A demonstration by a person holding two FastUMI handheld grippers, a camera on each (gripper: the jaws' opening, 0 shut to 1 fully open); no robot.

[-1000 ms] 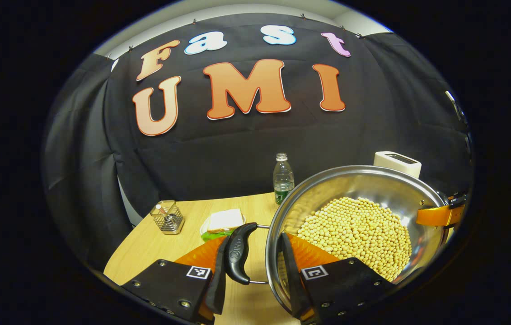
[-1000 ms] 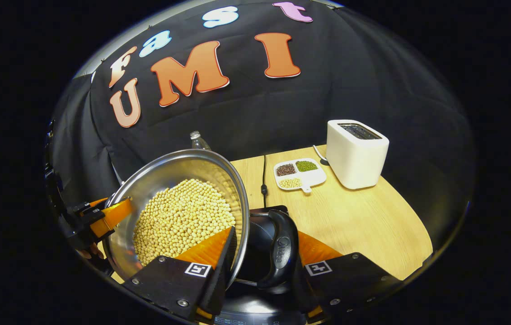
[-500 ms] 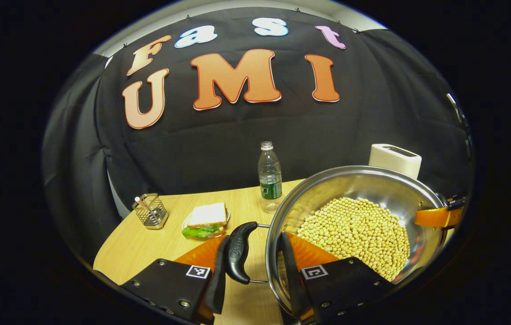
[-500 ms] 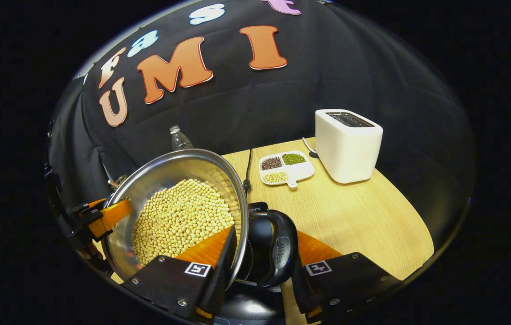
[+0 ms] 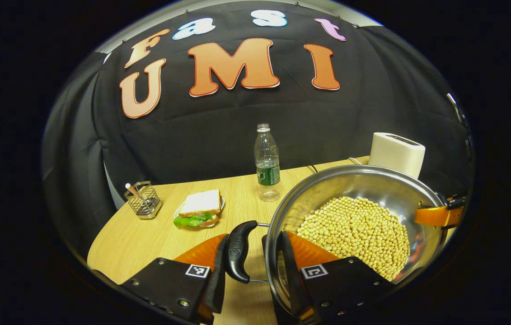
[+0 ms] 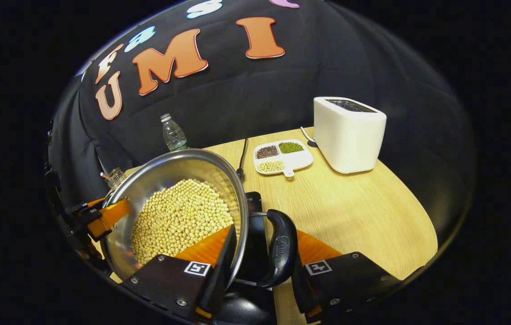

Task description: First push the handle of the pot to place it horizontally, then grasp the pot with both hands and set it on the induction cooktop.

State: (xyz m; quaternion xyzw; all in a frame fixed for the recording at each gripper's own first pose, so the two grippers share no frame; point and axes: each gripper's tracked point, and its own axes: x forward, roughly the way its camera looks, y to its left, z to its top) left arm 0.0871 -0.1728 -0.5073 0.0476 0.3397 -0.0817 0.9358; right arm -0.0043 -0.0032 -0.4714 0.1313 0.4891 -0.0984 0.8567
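Note:
A steel pot [image 5: 363,183] full of soybeans [image 5: 354,230] hangs between both grippers. My left gripper [image 5: 254,246] is shut on the pot's left side: one finger presses the black handle [image 5: 237,253], the other sits inside the rim. In the right gripper view my right gripper [image 6: 264,243] clamps the opposite black handle [image 6: 282,253] and the pot [image 6: 178,167] wall the same way. The black induction cooktop [image 6: 254,212] lies beneath this handle and the pot. The left gripper [image 6: 106,216] shows at the pot's far rim. Whether the pot's base touches the cooktop is hidden.
On the wooden table stand a water bottle [image 5: 267,162], a sandwich on a plate [image 5: 199,210] and a wire basket [image 5: 143,201]. A white toaster [image 6: 348,135], a divided dish of beans [image 6: 282,155] and a black cable [image 6: 241,158] sit behind the cooktop.
The wall and table things have slid upward in both views and more tabletop shows. Both grippers have kept their hold on the pot while moving with it.

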